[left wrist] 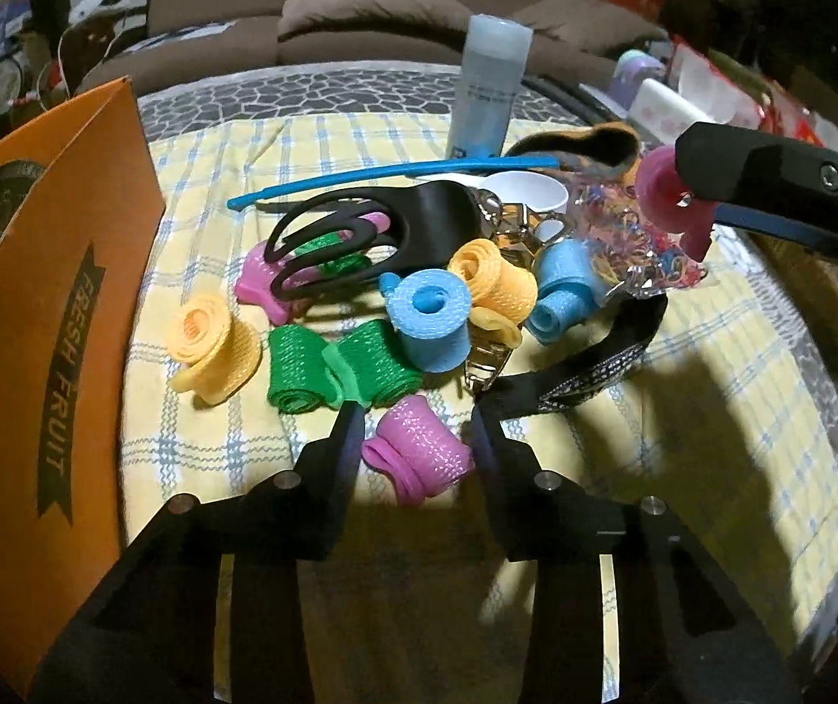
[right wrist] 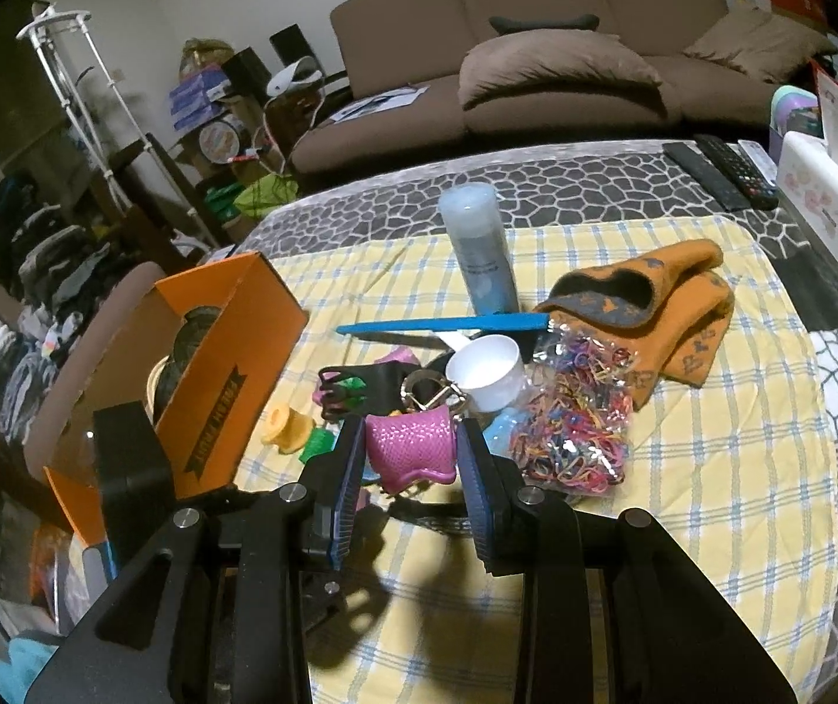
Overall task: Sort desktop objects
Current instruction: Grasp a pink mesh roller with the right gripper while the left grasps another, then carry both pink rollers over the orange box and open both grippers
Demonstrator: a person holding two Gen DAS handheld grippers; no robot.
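Risk: our right gripper (right wrist: 410, 452) clamps a pink roller (right wrist: 412, 446) aloft, left gripper (left wrist: 416, 431) wide around another pink roller (left wrist: 419, 449); springy mesh may squirt out.

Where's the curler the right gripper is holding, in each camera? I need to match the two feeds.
Left wrist: the pink curler is upper right, clamped at the tip of the right gripper, above the bag of rubber bands.
Right wrist: pink curler is centre frame, between the gripper's fingers.
Shared landmark: the blue bottle standing behind the pile.
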